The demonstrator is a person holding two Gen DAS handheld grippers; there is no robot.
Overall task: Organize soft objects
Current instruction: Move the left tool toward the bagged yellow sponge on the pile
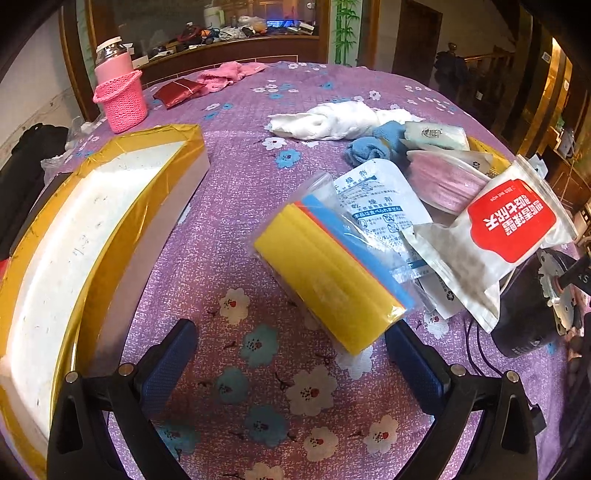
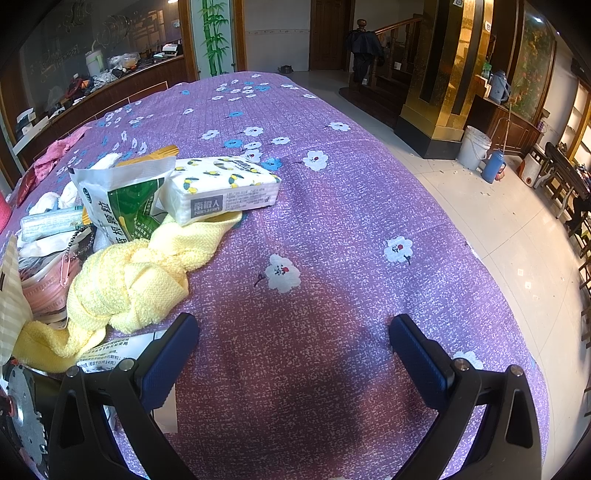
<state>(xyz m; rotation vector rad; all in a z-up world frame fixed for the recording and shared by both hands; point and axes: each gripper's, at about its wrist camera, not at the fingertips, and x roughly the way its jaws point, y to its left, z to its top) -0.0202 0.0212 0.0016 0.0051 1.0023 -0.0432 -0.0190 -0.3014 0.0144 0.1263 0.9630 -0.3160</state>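
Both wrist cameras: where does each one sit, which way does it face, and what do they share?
Left wrist: sits behind the open left claw, looking across the purple floral tablecloth at the bagged yellow sponge block, with the gold-taped white foam box to its left; only claw fingers show.
Right wrist: sits behind the open right claw, facing bare cloth, with the knotted yellow towel and the lemon-print tissue pack to the left; only claw fingers show.
Shared: tablecloth, bamboo-painted wall panel.

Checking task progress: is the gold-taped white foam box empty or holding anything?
Empty as far as visible: the gold-taped white foam box shows only bare white interior; its near end is cropped.
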